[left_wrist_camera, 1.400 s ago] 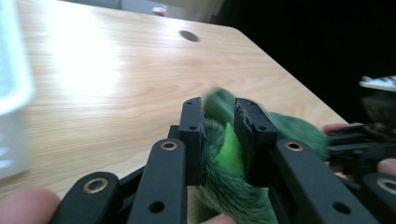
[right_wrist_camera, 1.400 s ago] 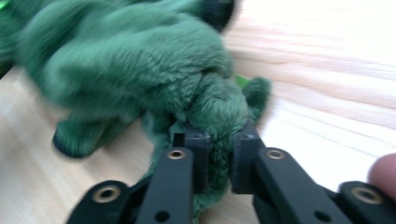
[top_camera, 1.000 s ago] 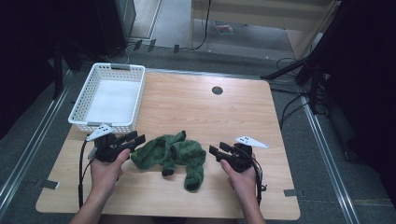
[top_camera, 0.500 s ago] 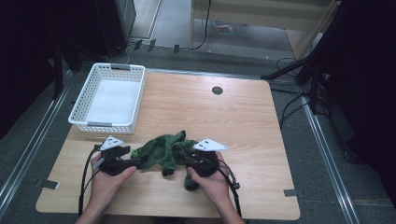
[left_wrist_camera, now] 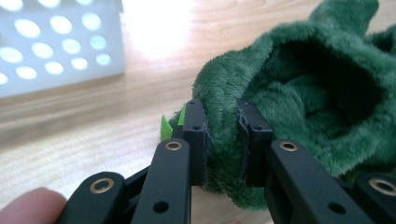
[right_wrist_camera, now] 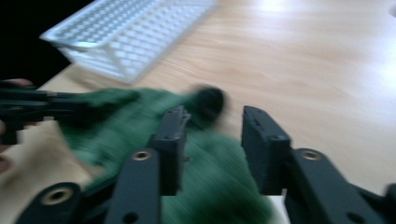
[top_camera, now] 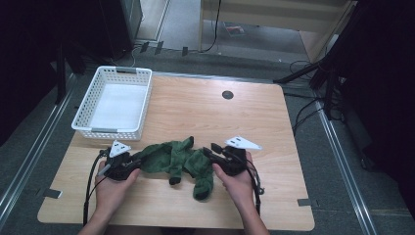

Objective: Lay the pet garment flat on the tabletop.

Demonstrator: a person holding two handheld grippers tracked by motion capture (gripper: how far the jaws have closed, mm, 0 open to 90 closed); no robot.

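A crumpled dark green plush fleece garment (top_camera: 178,160) lies on the light wooden table (top_camera: 205,112) toward its near edge, with the white perforated plastic basket (top_camera: 115,103) at about ten o'clock from it. The left gripper (left_wrist_camera: 223,140) is clamped on a thick fold of the garment's rim beside an opening (a cuff or hem, I would guess). The right gripper (right_wrist_camera: 212,149) stands with its jaws parted above the fleece's three o'clock side, holding nothing. The cloth looks light, limp and thick-piled, likely to sag and stretch when lifted, so a bunched edge gives a surer hold than the flat middle
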